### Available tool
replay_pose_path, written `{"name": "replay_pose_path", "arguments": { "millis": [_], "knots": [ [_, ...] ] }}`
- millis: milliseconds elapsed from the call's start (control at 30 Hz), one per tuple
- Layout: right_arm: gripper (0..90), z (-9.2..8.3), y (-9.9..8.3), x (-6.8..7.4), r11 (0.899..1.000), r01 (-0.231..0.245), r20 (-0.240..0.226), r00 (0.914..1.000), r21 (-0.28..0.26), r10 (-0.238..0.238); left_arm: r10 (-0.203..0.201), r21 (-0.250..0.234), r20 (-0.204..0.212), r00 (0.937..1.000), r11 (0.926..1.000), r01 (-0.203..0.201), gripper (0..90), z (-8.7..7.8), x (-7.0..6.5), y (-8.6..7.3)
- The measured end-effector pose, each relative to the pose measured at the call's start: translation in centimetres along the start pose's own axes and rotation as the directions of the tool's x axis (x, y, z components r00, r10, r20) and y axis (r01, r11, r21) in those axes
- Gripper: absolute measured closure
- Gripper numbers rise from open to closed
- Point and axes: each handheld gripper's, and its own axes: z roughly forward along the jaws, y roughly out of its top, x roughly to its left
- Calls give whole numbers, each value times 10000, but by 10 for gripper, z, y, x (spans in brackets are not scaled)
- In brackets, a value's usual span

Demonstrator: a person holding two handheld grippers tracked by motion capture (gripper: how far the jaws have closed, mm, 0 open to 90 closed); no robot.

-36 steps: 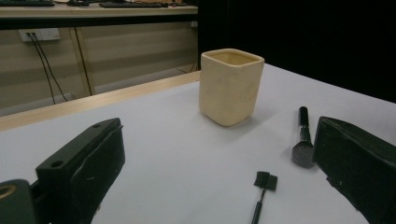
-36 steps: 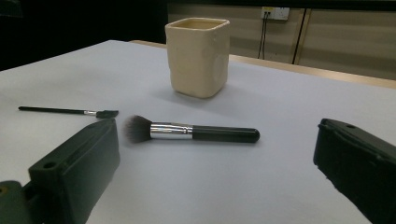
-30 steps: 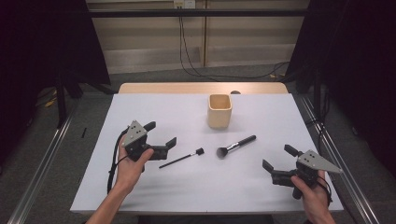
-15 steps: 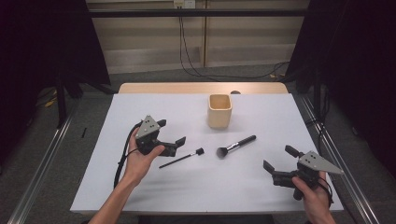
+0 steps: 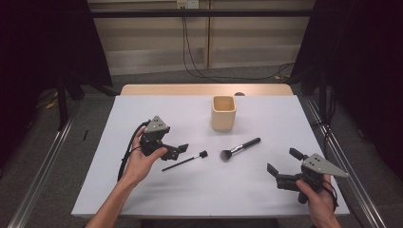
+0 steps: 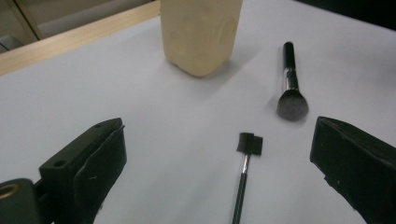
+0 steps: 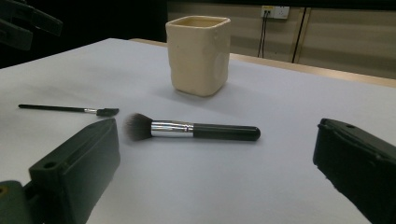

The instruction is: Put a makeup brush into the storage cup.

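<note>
We're at the approach step: left tongs lined up on the thin brush, nothing gripped yet. Jaws wide apart, and in the left gripper view the brush's handle runs up between them with the small flat head out ahead.

Thin brush lies flat on the white surface, left of centre, head pointing toward the powder brush. The two are near each other, not touching. The cup stands upright behind both, empty as far as we can see from the high view.

Right tongs are low at the near right corner, jaws also wide, holding nothing. The right gripper view looks straight at the powder brush, which lies side-on ahead of the jaws.

Our read: brushes likely go into the cup, thin one first.

Next move calls for:
- drop the left tongs until the jaws straddle the handle
- close on the handle mid-length, not the head; it's thin and flat on the surface, so it could roll or slip out
- lift clear before swinging toward the cup

Right side can wait or start its own approach on the powder brush; the two are well apart.
</note>
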Motion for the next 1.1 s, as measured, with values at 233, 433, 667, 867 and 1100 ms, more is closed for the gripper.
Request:
{"name": "replay_pose_path", "arguments": {
  "millis": [233,433,667,867,1100],
  "knots": [
    [1,0,0,-1,10000,-8,-22,10000,5,8,160,1509,494,9987,9883,-233,38,3,3,5],
    [1,0,0,0,10000,85,-43,10000,30,-85,241,2280,727,9971,9728,-401,42,7,3,4],
    [1,0,0,-1,10000,53,-66,10000,58,-53,717,3748,947,9929,9214,-1023,49,13,5,5],
    [4,0,0,0,10000,71,-56,10000,42,-71,717,4965,1483,9863,8572,-1369,88,16,6,11],
    [2,0,-1,0,10000,60,-84,9999,62,-60,676,5947,1834,9807,7868,-1655,79,26,11,5]
  ]
}}
